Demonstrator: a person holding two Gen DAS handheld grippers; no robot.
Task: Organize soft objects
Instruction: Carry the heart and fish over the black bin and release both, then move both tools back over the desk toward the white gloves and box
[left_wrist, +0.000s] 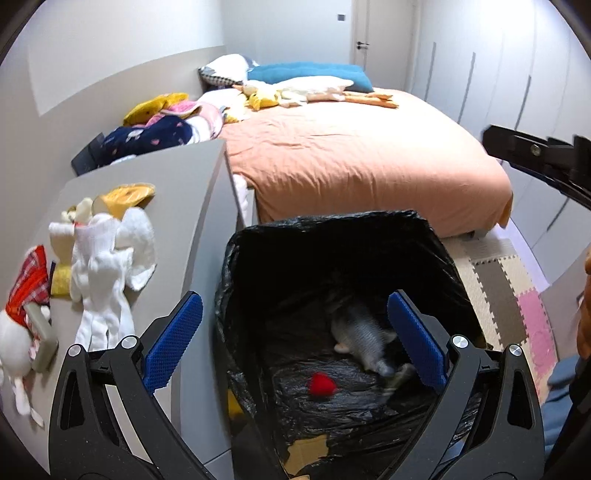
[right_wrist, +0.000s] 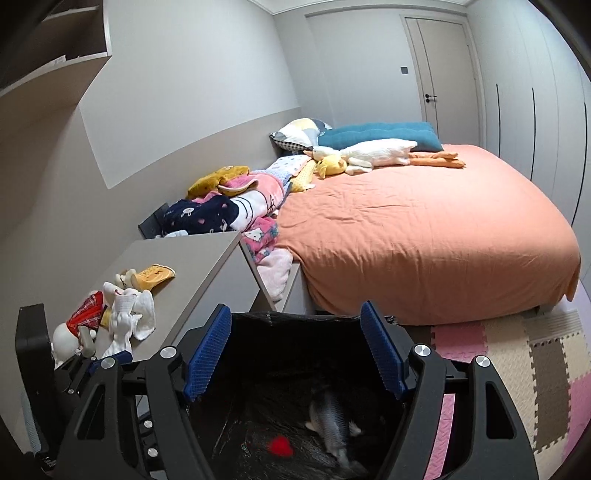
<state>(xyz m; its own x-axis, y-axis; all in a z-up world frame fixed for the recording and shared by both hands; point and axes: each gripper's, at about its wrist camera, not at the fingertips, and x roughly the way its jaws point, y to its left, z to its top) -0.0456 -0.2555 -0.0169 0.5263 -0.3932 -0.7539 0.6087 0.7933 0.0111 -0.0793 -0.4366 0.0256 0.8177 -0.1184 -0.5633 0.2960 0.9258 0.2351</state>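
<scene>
Jaws wide, empty; grey scaly fish plush (left_wrist: 364, 338) blurred, in black-lined bin (left_wrist: 332, 236).

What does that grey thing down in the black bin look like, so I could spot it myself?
At the foot of the orange bed stands a bin lined with a black bag. On its bottom lies a plush fish, grey and scaly with a pale belly. Its only close neighbour is a small red ball, so the long grey shape is the fish.

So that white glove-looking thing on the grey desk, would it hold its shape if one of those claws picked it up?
Probably not. The white glove lies crumpled with limp fingers on the desk, so it would likely droop from wherever it is pinched. It looks like thin knit, so probably light, and unlikely to slip or roll.
</scene>
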